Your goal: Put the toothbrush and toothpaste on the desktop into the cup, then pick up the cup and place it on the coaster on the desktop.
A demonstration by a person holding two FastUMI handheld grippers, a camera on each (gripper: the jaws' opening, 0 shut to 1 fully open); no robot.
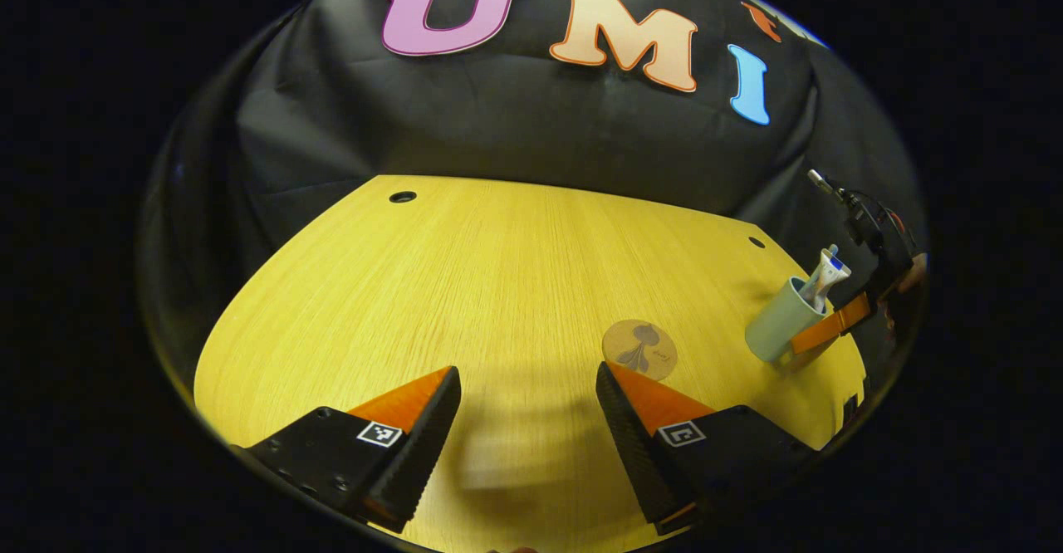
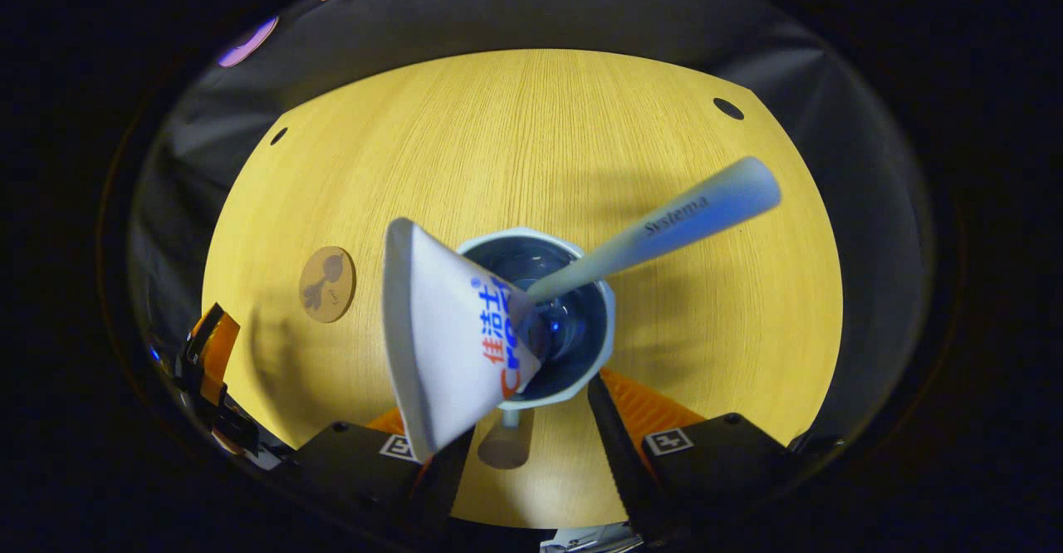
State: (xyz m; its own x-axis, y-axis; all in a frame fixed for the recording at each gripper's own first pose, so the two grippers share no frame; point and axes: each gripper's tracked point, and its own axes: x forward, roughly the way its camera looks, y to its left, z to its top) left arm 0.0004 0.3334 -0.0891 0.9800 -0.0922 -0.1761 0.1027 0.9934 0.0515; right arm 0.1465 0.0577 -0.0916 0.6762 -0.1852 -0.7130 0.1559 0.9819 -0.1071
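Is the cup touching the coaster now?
Apart. In the left gripper view, the cup sits clearly to the right of the coaster, with bare yellow desktop between them.

We see the cup (image 2: pixel 573 345), pale grey-green outside and dark inside, from straight above in the right gripper view, standing on the wooden desktop (image 2: pixel 515 146). The white toothpaste (image 2: pixel 453 337) tube leans out over its left rim, crimped end up, and the toothbrush (image 2: pixel 664 225) handle, grey fading to blue, slants out to the upper right. In the left gripper view the cup (image 1: pixel 779 320) looks tilted, the tube's end poking above its rim. The round brown coaster (image 1: pixel 639 348), printed with a dark figure, lies flat and bare, apart from the cup.
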